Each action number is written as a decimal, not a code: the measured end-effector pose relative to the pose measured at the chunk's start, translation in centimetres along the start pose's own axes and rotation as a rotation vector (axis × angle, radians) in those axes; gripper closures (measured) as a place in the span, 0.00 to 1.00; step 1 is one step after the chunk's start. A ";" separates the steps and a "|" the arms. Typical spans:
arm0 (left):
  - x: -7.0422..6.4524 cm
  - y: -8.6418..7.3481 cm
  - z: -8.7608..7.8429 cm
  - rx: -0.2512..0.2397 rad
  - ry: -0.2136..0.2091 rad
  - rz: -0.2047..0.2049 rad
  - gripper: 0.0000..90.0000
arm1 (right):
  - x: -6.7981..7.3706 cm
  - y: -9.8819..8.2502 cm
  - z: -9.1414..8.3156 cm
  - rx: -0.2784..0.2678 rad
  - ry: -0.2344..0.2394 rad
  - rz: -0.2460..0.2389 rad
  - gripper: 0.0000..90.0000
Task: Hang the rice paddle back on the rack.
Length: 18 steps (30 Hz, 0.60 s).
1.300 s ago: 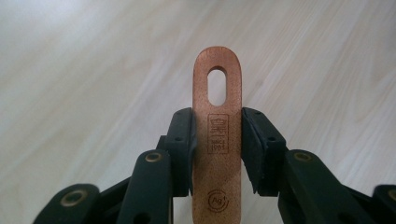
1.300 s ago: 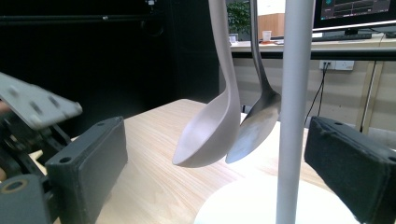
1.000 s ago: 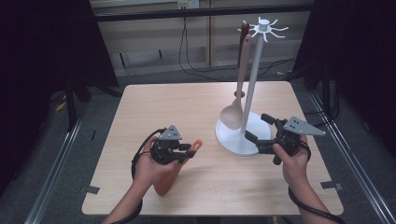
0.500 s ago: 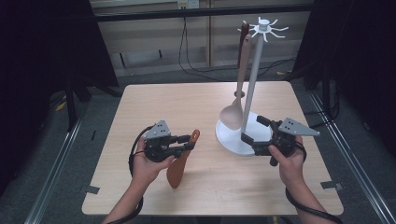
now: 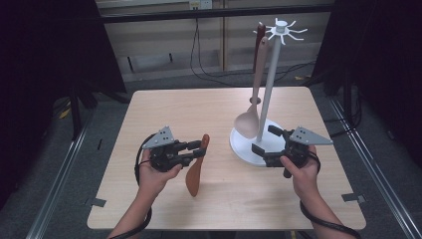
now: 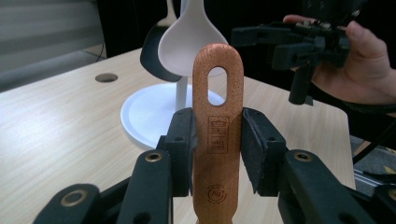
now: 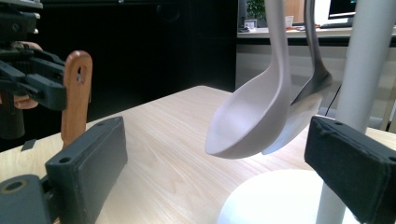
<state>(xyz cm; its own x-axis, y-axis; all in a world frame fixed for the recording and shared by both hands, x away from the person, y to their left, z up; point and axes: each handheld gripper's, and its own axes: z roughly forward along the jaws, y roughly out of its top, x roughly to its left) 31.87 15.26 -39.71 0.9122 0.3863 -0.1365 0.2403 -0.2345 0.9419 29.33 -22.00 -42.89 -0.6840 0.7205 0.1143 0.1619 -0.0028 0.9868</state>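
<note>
A brown wooden spatula (image 5: 195, 169) hangs blade-down over the table's front left. My left gripper (image 5: 199, 148) is shut on its slotted handle (image 6: 218, 116), with both pads (image 6: 256, 149) pressing its sides. Whether the blade touches the table I cannot tell. The handle (image 7: 77, 93) stands upright at the left of the right gripper view. My right gripper (image 5: 263, 141) is open beside the white base (image 5: 244, 149) of the utensil rack (image 5: 268, 84), its jaws wide on either side of a hanging beige ladle (image 7: 252, 126). The ladle (image 5: 248, 122) hangs from the rack's top hooks.
A second, darker utensil (image 5: 259, 42) hangs behind the ladle on the same rack, and its bowl (image 7: 308, 102) shows close to the pole (image 7: 359, 70). The wooden table (image 5: 164, 109) has bare room at its left and far side. Dark floor and metal rails surround it.
The left hand has turned with the spatula, and the blade has swung out from under the hand to its right. The right gripper has shifted slightly toward the rack base.
</note>
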 end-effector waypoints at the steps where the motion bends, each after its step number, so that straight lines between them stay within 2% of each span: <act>1: 0.0 0.1 0.0 -0.006 -0.004 0.005 0.73 | 0.1 0.0 0.1 0.001 0.002 0.004 0.06; 10: -0.3 0.7 0.0 -0.035 0.003 0.007 0.73 | 0.8 0.2 0.6 0.003 0.011 -0.024 0.06; 12: -0.4 0.8 0.2 -0.042 0.016 0.009 0.73 | 1.1 0.4 0.8 -0.005 0.015 -0.015 0.06; 15: -0.5 1.1 0.3 -0.048 0.032 0.018 0.73 | 1.5 0.6 1.0 -0.011 0.016 -0.022 0.06; 16: -0.6 1.3 0.5 -0.048 0.042 0.023 0.73 | 2.1 0.8 1.3 -0.020 0.004 -0.026 0.08; 18: -0.8 1.5 0.8 -0.053 0.064 0.026 0.73 | 2.4 0.9 1.5 -0.031 0.013 -0.034 0.09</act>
<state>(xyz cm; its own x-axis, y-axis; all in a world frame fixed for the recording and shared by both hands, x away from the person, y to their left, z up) 31.78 13.87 -38.39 0.8943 0.4376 -0.0931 0.1972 -0.1987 0.9600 28.90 -19.29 -41.90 -0.6981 0.7113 0.0823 0.1170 -0.0001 0.9931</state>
